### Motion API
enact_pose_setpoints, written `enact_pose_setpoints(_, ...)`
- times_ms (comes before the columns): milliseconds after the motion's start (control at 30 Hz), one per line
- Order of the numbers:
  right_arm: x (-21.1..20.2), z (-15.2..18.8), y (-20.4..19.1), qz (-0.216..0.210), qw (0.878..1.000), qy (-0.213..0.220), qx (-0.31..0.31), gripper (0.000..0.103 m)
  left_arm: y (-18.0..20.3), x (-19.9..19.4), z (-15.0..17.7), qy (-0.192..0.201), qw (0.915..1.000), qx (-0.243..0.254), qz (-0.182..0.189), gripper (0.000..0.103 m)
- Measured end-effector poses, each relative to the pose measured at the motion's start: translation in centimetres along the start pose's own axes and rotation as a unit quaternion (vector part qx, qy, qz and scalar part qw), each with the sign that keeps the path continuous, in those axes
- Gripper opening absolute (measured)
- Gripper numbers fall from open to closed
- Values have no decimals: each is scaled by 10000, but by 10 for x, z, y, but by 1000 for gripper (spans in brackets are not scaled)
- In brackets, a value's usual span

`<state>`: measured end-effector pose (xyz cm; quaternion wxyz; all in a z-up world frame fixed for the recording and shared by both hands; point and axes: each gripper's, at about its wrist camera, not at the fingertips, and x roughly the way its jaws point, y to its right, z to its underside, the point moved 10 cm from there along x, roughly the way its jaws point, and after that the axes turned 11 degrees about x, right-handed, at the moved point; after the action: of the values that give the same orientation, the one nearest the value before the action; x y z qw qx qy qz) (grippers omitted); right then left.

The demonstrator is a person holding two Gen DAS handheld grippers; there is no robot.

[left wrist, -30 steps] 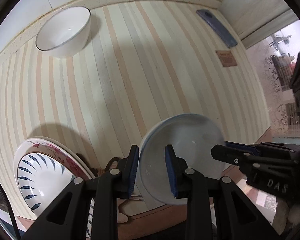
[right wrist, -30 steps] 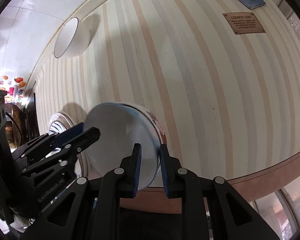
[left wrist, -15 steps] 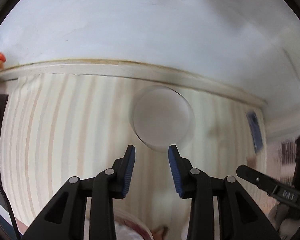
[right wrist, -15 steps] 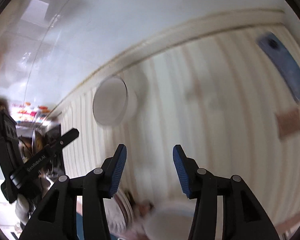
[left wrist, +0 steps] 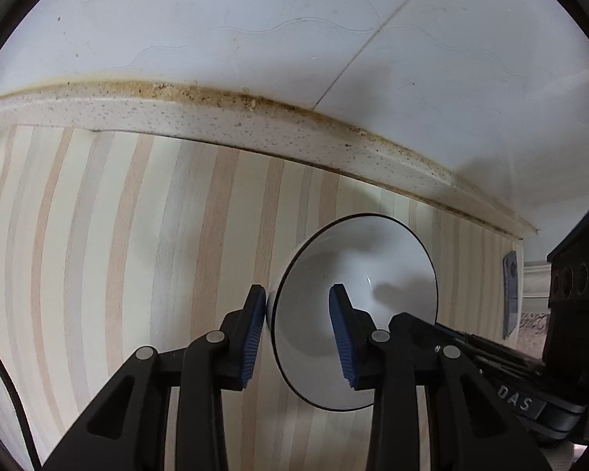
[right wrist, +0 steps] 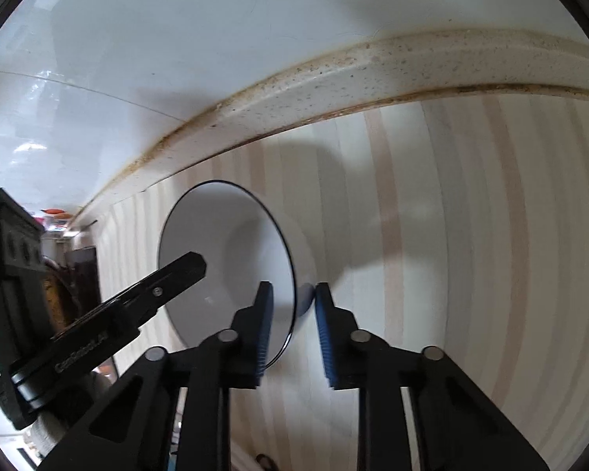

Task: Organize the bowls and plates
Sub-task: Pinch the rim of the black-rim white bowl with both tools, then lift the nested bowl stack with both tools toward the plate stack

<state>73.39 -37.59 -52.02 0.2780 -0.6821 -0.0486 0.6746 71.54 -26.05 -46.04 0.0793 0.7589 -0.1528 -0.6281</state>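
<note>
A white bowl (left wrist: 373, 259) with a thin dark rim sits on the striped counter (left wrist: 117, 255) close to the back wall. My left gripper (left wrist: 297, 333) is open and straddles the bowl's left rim, one blue pad outside the wall and the other inside. In the right wrist view the same bowl (right wrist: 224, 243) is straddled on its right rim by my right gripper (right wrist: 293, 325). That gripper's jaws stand narrow, with gaps still showing on both sides of the rim. Each gripper also shows in the other's view: the right gripper (left wrist: 502, 369) and the left gripper (right wrist: 137, 298).
A speckled stone upstand (left wrist: 255, 117) and white wall tiles (left wrist: 255, 19) close off the counter just behind the bowl. A blue flat object (left wrist: 510, 294) lies at the far right. The plates seen earlier are out of view.
Both grippers let go of the pale plate, swung up and moved to the white bowl by the wall. They now straddle opposite sides of its rim, and the right jaws have narrowed.
</note>
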Motion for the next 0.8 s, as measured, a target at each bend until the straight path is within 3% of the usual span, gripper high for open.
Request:
enact_pose_setpoints(367, -16, 6, -1, 146, 9998, 92, -14, 15, 17, -14, 9, 80, 9991, 337, -235, 30)
enact_pose_setpoints(800, -99, 56, 11, 38, 9992, 390, -74, 15, 67, -85, 43, 434, 9950, 860, -261, 30)
